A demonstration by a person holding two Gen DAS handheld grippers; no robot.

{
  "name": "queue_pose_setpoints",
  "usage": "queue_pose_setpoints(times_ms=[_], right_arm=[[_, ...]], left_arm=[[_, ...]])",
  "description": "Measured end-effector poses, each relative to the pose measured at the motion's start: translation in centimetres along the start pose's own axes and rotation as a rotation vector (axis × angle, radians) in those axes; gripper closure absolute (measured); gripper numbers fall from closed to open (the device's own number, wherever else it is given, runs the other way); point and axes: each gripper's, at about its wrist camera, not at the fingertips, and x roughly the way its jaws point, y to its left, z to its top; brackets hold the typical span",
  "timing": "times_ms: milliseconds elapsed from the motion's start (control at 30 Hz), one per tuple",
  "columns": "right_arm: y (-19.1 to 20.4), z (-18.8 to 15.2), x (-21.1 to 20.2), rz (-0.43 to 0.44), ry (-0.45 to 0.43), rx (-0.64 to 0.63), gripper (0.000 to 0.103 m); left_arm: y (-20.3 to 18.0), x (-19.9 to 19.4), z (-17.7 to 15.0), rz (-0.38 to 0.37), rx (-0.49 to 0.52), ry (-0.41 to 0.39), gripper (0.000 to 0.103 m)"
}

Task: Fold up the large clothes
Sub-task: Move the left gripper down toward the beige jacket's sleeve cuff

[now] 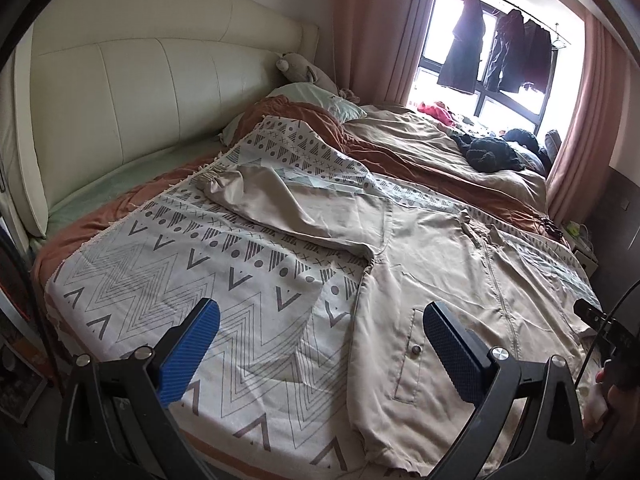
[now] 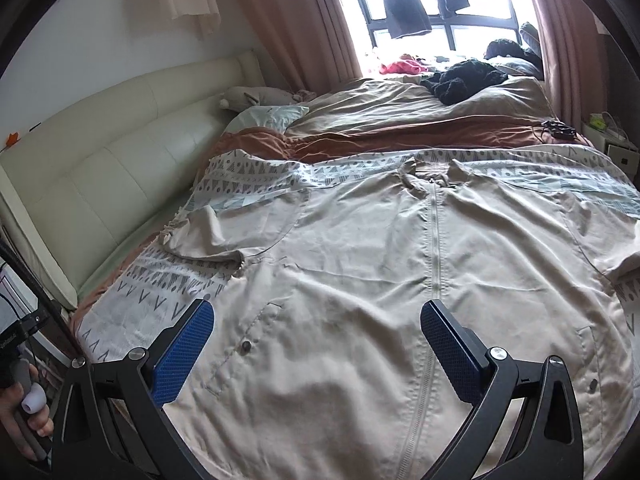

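A large beige zip jacket (image 2: 360,264) lies face up and spread flat on a patterned white blanket (image 1: 168,280) on the bed. Its zipper (image 2: 434,248) runs up the middle to the collar (image 2: 430,174). One sleeve (image 1: 280,200) stretches toward the headboard. My left gripper (image 1: 320,320) hovers open above the jacket's left hem edge and snap pocket (image 1: 416,350), holding nothing. My right gripper (image 2: 318,320) hovers open over the jacket's lower front, left of the zipper, also holding nothing.
A cream padded headboard (image 1: 120,92) runs along the left. A brown duvet (image 2: 400,120), a pillow (image 2: 272,114), a plush toy (image 1: 300,68) and a dark garment (image 1: 492,152) lie farther back. Clothes hang at the window (image 1: 480,52). A hand (image 2: 24,424) holds the other gripper's handle.
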Motion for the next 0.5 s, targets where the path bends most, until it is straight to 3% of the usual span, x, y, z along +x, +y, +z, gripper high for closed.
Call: queue_pose_setpoints(times_ms=[167,500], right_arm=[[-0.2,1.3,4.9,0.023,0.025,0.021,0.0],[-0.4,4.2,14.5,0.044,0.109,0.05,0.0]], left_arm=[[1.6,4.0,1.8,0.008,-0.028,0.026,0.001],[5.7,12.3,5.7,0.025,-0.099,0.064,0.014]])
